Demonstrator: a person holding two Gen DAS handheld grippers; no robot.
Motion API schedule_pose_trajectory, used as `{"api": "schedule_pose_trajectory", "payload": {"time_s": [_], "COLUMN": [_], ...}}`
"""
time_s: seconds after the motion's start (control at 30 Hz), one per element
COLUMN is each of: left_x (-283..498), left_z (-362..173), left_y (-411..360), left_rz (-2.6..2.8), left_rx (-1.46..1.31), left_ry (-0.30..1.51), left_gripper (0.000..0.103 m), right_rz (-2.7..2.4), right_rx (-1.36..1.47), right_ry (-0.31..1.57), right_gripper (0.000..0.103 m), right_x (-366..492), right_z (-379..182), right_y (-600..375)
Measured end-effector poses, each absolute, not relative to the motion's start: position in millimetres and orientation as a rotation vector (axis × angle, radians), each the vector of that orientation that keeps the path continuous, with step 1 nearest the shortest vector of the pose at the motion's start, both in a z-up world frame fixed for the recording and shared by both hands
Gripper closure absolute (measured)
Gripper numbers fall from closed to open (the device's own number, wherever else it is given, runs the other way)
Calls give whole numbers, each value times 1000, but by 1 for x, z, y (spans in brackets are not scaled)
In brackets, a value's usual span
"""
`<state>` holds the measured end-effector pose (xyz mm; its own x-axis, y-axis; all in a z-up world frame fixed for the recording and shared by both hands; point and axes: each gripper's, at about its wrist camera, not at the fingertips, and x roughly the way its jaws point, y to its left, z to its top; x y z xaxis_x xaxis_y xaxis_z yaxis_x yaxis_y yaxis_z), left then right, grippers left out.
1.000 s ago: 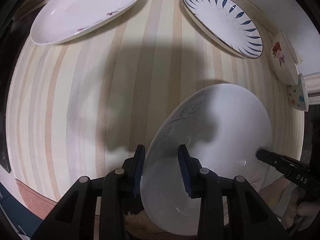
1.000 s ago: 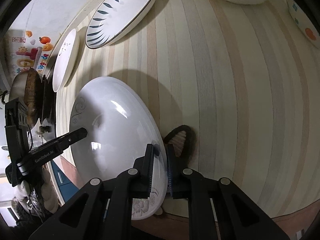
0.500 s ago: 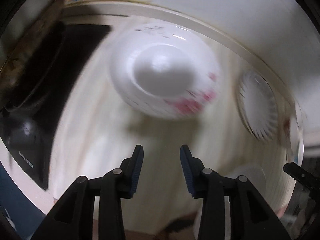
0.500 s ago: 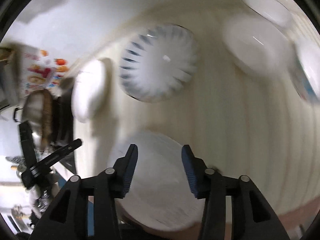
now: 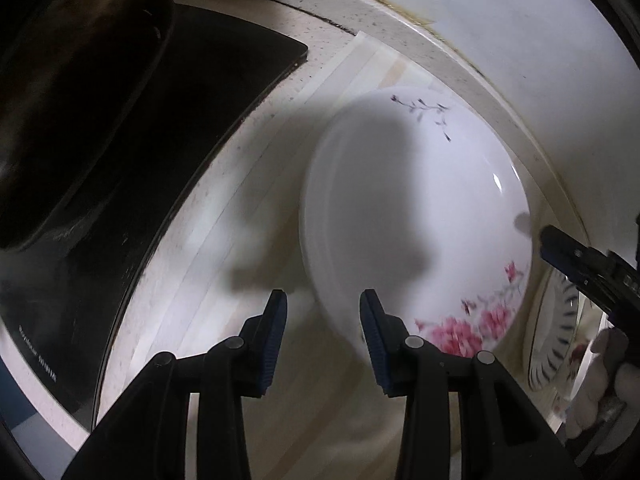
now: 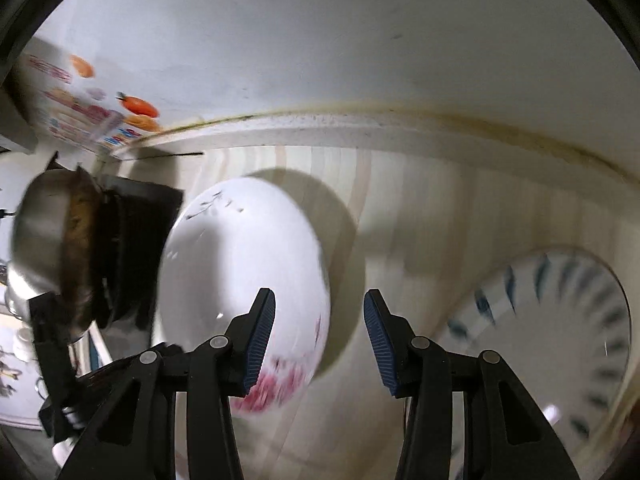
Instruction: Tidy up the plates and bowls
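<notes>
A white plate with pink flowers [image 5: 416,216] lies on the striped mat near the back wall; it also shows in the right wrist view [image 6: 244,276]. My left gripper [image 5: 323,320] is open and empty, its jaws at the plate's near left rim. My right gripper [image 6: 319,320] is open and empty, at the plate's right rim; its fingertip [image 5: 560,248] shows at the plate's far right side in the left wrist view. A blue-petal plate [image 6: 560,340] lies to the right, also visible in the left wrist view [image 5: 554,332].
A black cooktop [image 5: 120,160] with a dark pan sits left of the mat. A steel wok [image 6: 52,240] stands on it. The white wall [image 6: 360,40] with fruit stickers [image 6: 136,108] rises just behind the plates.
Both grippers let go of the plain white plate at the front and swung toward the back left. They now flank the pink-flowered plate, both open.
</notes>
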<state>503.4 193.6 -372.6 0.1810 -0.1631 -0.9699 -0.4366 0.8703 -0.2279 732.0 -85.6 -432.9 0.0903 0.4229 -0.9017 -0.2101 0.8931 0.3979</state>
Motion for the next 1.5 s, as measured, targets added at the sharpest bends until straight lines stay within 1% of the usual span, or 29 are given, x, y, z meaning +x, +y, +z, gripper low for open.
{"api": "schedule_pose_trajectory", "payload": {"time_s": [0.1, 0.17, 0.23, 0.27, 0.37, 0.7, 1.03, 1.07, 1.23, 1.37, 1.5], "left_x": [515, 523, 529, 530, 532, 525, 504, 502, 484, 469, 450], "left_z": [-381, -382, -384, -384, -385, -369, -323, -316, -290, -286, -290], "left_y": [196, 197, 195, 193, 192, 177, 149, 155, 123, 101, 76], "left_rz": [212, 216, 209, 218, 227, 208, 107, 94, 23, -27, -76], "left_rx": [-522, -502, -489, -478, -443, -399, -362, -355, -328, -306, -258], "left_ry": [1398, 1390, 1379, 1376, 1339, 1307, 1253, 1250, 1242, 1254, 1277], "left_gripper": [68, 68, 79, 79, 80, 80, 79, 79, 79, 79, 80], "right_rz": [482, 488, 508, 524, 530, 558, 542, 535, 513, 480, 444], "right_rx": [172, 172, 173, 187, 165, 157, 231, 239, 277, 313, 340], "right_ry": [1429, 1440, 1446, 1443, 1403, 1372, 1295, 1283, 1239, 1215, 1218], "right_gripper": [56, 64, 85, 89, 89, 92, 92, 92, 92, 92, 92], "right_x": [751, 758, 759, 760, 755, 736, 697, 689, 648, 608, 571], "right_z": [-454, -464, -473, -474, -472, -460, -407, -399, -368, -350, -347], "right_y": [-75, -70, -66, -65, -62, -70, -114, -122, -160, -197, -227]}}
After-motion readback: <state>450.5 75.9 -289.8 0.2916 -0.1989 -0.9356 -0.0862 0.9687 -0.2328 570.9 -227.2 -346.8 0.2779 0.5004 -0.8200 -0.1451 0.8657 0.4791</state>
